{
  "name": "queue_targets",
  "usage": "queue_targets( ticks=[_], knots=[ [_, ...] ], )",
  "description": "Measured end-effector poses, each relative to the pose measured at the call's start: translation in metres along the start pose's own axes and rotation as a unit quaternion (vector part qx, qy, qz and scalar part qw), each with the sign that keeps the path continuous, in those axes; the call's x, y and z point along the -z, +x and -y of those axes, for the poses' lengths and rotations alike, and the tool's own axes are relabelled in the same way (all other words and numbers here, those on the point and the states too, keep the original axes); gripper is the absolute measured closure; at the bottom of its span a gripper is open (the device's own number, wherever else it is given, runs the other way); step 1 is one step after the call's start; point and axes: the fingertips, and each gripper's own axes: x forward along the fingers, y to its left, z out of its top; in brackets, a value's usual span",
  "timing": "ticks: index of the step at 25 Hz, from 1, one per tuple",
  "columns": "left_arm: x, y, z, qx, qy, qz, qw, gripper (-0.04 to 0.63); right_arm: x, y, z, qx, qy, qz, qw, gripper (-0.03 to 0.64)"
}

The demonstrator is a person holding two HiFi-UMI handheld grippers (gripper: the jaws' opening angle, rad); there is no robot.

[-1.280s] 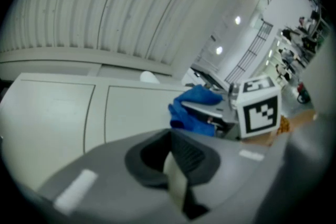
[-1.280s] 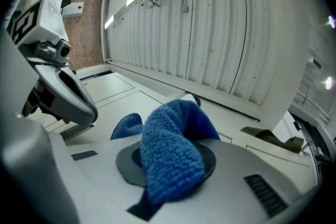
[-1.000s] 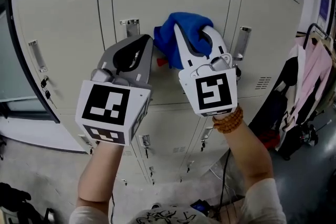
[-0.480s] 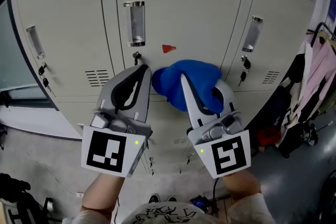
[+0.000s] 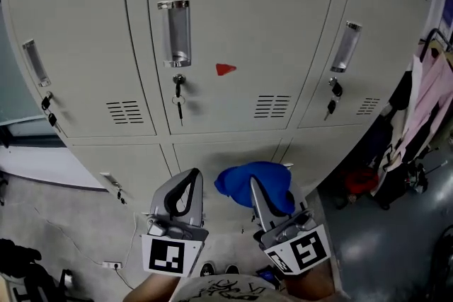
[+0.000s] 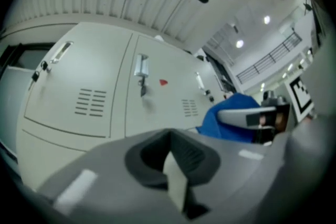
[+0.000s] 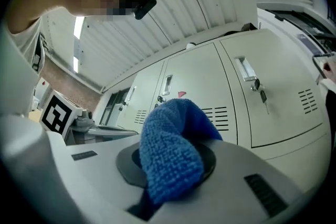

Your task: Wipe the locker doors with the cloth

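Low in the frame, the right gripper [image 5: 266,189] squeezes the blue cloth [image 5: 237,179] in its fingers to rub the locker doors [image 5: 241,10]. The left gripper [image 5: 188,179] has closed, empty fingers.

Head view downward, gripper views upward, lockers [image 5: 233,10] shared

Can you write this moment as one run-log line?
right gripper: shut on blue cloth | left gripper: shut, empty | cloth before lower locker door, contact unclear
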Motion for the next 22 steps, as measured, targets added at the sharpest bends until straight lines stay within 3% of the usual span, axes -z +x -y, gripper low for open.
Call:
queue_targets(
  ticks=[9, 22],
  knots=[
    [-0.004, 0.011, 0.009, 0.025, 0.003, 0.002, 0.9997, 0.592, 0.002, 0.004, -0.005, 0.006, -0.002, 0.004, 1.0, 0.594],
    [-0.001, 0.016, 0.014, 0.029, -0.004, -0.002, 0.9996, 0.592, 0.001, 0.005, 0.001, 0.005, 0.005, 0.012, 1.0, 0.594]
  ],
)
